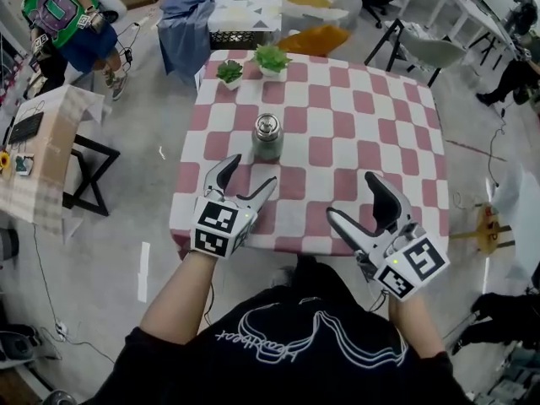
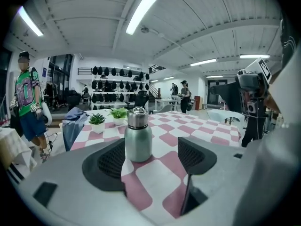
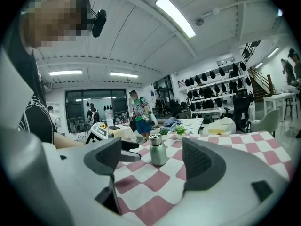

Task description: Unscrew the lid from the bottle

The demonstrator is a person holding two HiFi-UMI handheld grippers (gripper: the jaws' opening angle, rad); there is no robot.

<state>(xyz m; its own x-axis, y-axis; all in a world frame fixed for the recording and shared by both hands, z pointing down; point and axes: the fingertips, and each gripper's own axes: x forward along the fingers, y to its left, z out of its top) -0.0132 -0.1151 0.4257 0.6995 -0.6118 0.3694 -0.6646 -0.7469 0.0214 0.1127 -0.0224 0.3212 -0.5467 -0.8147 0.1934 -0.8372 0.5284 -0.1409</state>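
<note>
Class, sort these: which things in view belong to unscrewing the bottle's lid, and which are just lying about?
Job: pale green metal bottle, its silver screw lid, left gripper, right gripper.
Lying about: two small potted green plants, crumpled blue cloth.

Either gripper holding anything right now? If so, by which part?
Nothing held. The left gripper and right gripper are both open and empty; the steel bottle stands untouched on the checkered table, lid on.

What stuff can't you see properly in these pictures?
- Bottle threads: every view, covered by the lid.
- Table legs: head view, hidden under the checked cloth.
- Plants: right gripper view, too small for detail.
</note>
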